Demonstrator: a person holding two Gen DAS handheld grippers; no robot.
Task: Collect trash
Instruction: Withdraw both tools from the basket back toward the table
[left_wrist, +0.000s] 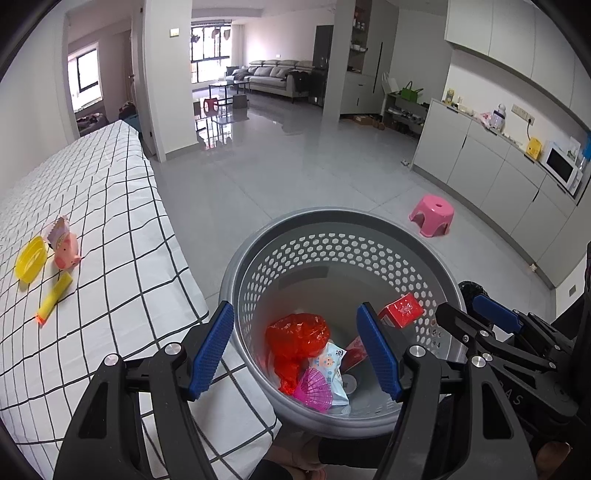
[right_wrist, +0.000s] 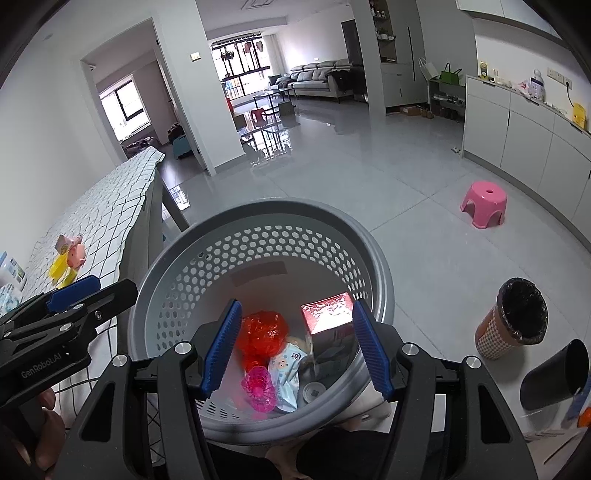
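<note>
we hold both left tongs (left_wrist: 295, 350) and right tongs (right_wrist: 295, 350) apart and empty over the grey basket (left_wrist: 369, 236), where a red bag (left_wrist: 297, 332), a wipes pack (left_wrist: 330, 363) and a red box (left_wrist: 402, 310) lie. the yellow wrapper (left_wrist: 55, 295) waits on the bench (left_wrist: 122, 221), so we judge collecting unfinished.

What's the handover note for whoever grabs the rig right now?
Left gripper: open, empty, above the grey basket.
Right gripper: open, empty, also above the basket.
Done: red bag, red box, pink fan and wipes packet are in the basket.
Left: yellow dish, pink pig toy and yellow tube remain on the checked tablecloth.
</note>
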